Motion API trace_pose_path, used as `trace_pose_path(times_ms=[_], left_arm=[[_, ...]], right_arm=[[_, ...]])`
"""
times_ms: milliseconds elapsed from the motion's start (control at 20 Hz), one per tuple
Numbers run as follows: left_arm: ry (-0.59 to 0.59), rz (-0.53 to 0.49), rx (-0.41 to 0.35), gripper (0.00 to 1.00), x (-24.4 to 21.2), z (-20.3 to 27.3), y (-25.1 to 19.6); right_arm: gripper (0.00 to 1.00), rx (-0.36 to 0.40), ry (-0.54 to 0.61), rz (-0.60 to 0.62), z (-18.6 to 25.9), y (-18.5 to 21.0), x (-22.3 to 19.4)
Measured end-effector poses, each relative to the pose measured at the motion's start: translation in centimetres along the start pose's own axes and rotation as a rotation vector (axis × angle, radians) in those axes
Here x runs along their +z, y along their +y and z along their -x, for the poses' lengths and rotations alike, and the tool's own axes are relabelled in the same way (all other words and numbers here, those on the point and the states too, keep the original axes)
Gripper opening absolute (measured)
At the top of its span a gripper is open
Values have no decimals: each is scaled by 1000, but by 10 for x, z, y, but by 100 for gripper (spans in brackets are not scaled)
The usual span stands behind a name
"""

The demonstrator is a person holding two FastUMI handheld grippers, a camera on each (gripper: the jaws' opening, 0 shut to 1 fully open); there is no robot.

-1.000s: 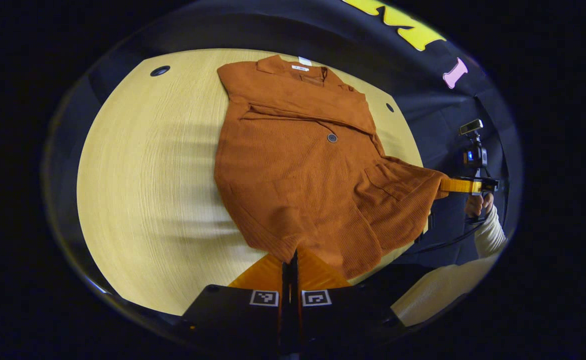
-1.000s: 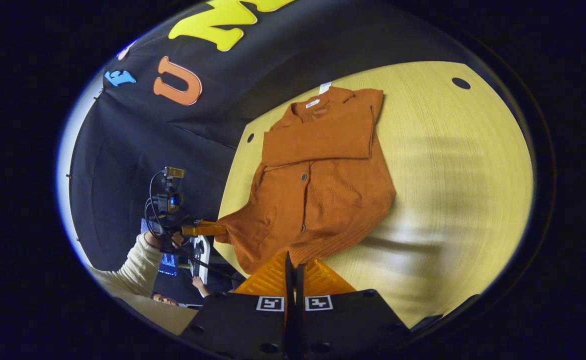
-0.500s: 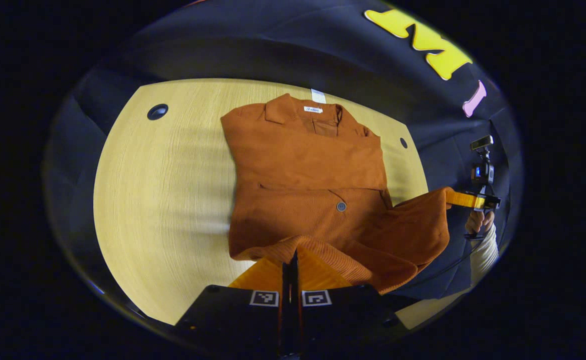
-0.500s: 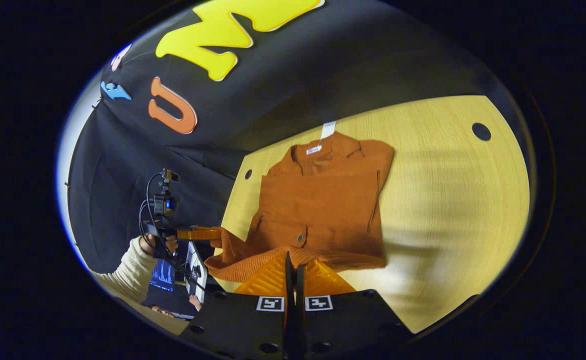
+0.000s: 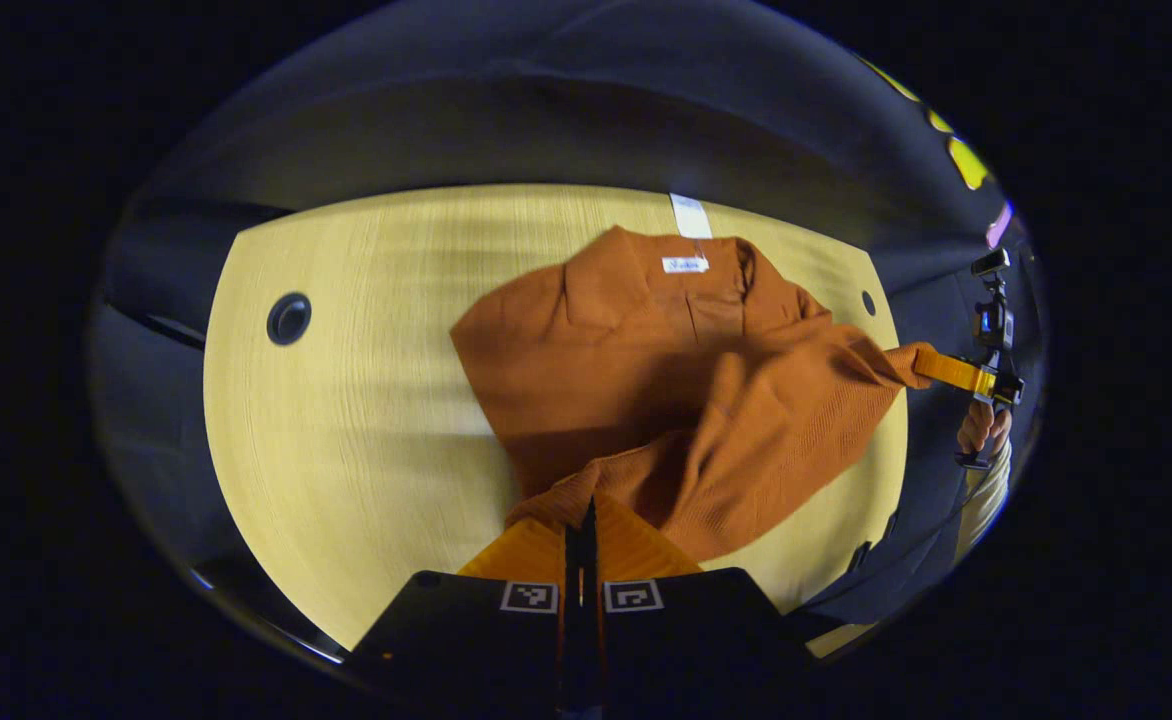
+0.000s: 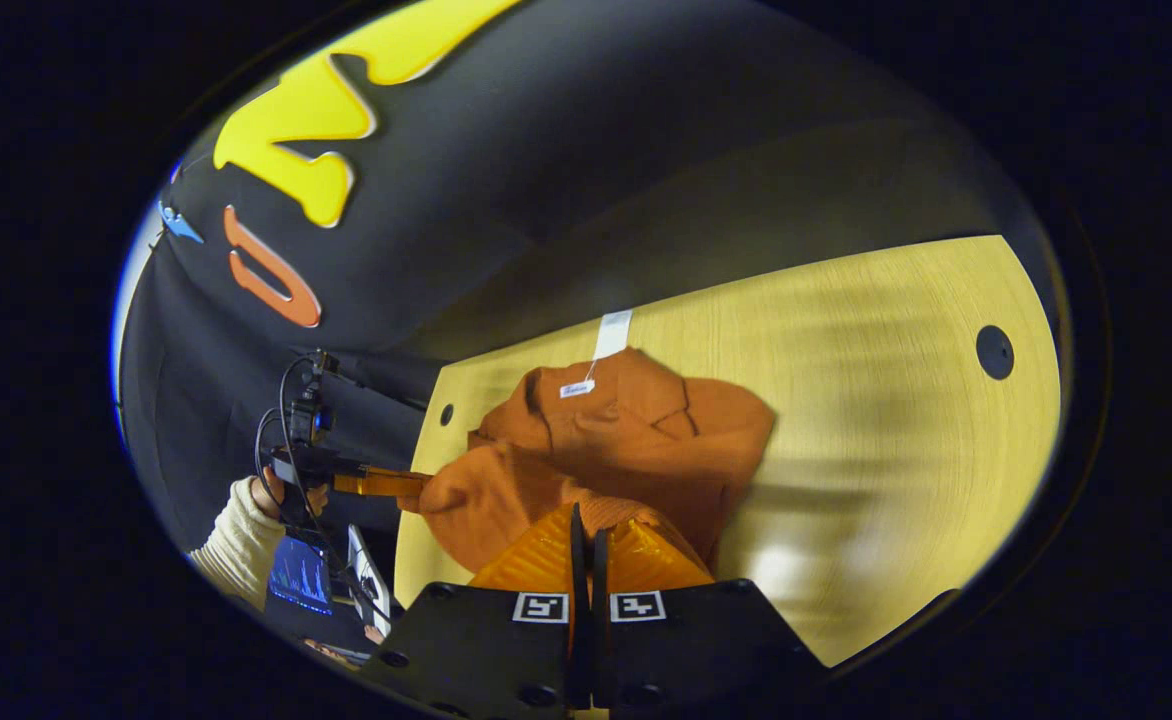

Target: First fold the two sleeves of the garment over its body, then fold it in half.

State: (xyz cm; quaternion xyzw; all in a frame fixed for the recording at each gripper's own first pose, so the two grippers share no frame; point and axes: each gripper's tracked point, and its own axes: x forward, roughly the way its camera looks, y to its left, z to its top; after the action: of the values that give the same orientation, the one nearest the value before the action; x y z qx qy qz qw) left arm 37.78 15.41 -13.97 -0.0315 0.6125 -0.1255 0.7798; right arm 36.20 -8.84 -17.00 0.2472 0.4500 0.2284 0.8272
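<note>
Left gripper view: our left gripper pinches one hem corner of the rust knit cardigan; our right gripper pinches the other. Soft, limp and light, it drapes above the tabletop, so corners suit.

Neck label on garment too small to read; nothing else legible

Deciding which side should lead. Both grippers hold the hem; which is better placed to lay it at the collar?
Neither clearly. The left gripper and the right gripper each pinch a hem corner of the garment, raised short of the collar. They should probably lower together.
</note>
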Motion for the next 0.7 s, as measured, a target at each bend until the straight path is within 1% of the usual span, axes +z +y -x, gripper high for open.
trace_pose_path(times_ms=[100,200,250,300,350,450,550,650,700], left_arm=[[-10,-11,9,3,23,-11,6],[-21,10,-9,3,36,-17,6],[-35,-2,-6,3,43,-20,9],[-48,-28,-5,0,48,-21,12],[-53,-46,10,3,51,-23,18],[-45,-62,40,3,55,-33,30],[-44,-38,36,3,59,-41,37],[-60,-22,12,3,61,-46,31],[-76,-25,2,3,64,-45,31]], right_arm=[[0,-23,-8,-38,-21,-18,11],[0,-46,-22,-46,-25,-31,19],[0,-23,-40,-56,-22,-29,25],[1,-20,-67,-57,-20,-29,31],[0,-25,-95,-66,-20,-34,39],[0,-58,-119,-113,-25,-48,46],[0,-99,-103,-153,-38,-69,44],[1,-99,-97,-206,-43,-69,41],[2,-83,-106,-231,-46,-68,42]])
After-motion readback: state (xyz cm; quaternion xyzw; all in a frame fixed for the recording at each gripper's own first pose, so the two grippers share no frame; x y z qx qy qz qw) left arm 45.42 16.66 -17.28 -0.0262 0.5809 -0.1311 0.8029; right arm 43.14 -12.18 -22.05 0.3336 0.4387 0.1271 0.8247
